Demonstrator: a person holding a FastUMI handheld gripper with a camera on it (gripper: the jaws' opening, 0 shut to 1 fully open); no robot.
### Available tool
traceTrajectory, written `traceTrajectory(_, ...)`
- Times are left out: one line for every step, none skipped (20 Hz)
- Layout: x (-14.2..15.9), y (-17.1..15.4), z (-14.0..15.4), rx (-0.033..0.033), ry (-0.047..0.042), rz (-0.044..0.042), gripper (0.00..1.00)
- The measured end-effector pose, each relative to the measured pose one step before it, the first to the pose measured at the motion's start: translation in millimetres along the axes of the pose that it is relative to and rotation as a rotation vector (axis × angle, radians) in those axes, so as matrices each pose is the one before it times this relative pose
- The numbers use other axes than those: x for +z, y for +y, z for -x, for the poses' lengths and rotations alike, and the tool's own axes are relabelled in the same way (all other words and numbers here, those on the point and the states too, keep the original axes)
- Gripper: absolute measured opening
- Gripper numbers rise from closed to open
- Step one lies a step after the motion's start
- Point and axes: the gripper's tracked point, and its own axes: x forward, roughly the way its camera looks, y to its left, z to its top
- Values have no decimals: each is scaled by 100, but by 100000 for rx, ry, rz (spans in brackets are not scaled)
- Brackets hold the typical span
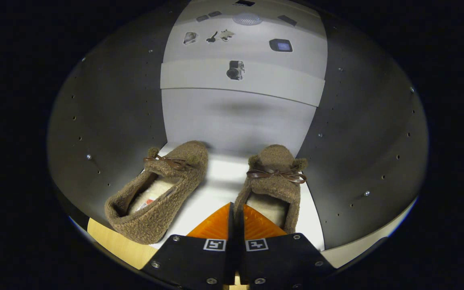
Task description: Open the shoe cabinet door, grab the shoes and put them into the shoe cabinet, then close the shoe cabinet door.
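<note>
Shoes: two fuzzy brown slippers with small brown bows, both resting inside the shoe cabinet on its pale shelf, toes pointing toward the back panel.
Left side wall: dark panel [107, 121] dotted with small holes and screws, rising beside the left slipper.
Left slipper: [157, 193] lies at a slant — its heel hangs out toward the light wooden front edge [115, 241] of the shelf, its toe sits near the back.
Shelf: white surface [220, 181] showing between the two slippers.
Jaws: the gripper [237, 219] has its two fingers pressed together with no gap between them; the closed tips sit at the heel rim of the right slipper, and whether a fold of that rim is pinched between them cannot be told.
Right slipper: [274, 181] stands straight, just ahead of the fingertips, close to the right wall.
Right side wall: matching dark panel [361, 133] with holes.
Back panel: light grey [236, 117], with a higher shelf [288, 86] carrying a small camera-like object [235, 70].
Progress: the door must already be open and both slippers look placed — what seems left is drawing the gripper out and closing the door.
</note>
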Motion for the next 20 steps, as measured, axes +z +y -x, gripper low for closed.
traceTrajectory(76,59,-87,-381,-755,-73,7)
traceTrajectory(-122,215,141,15,-258,-386,9)
traceTrajectory(-36,150,13,-338,-429,102,11)
traceTrajectory(-32,82,178,-652,-604,457,12)
traceTrajectory(-51,-131,71,-1573,-591,1626,15)
traceTrajectory(-26,13,-13,-1343,-248,1443,18)
traceTrajectory(1,73,-46,-1071,-11,547,19)
traceTrajectory(-86,52,167,-612,130,163,20)
traceTrajectory(31,-93,47,-870,-426,353,22)
traceTrajectory(-9,-52,29,-638,144,555,23)
traceTrajectory(-98,-32,135,-378,215,290,25)
traceTrajectory(-75,47,-105,-295,500,306,26)
traceTrajectory(-97,16,137,-292,179,159,27)
traceTrajectory(45,43,-162,-489,-171,201,28)
traceTrajectory(-124,6,90,-346,396,438,29)
traceTrajectory(-77,36,69,-205,586,-159,31)
traceTrajectory(-154,211,41,-180,330,468,35)
traceTrajectory(-49,-28,157,-647,-564,1043,37)
traceTrajectory(36,171,16,-121,-80,745,41)
traceTrajectory(83,3,23,-541,-617,674,43)
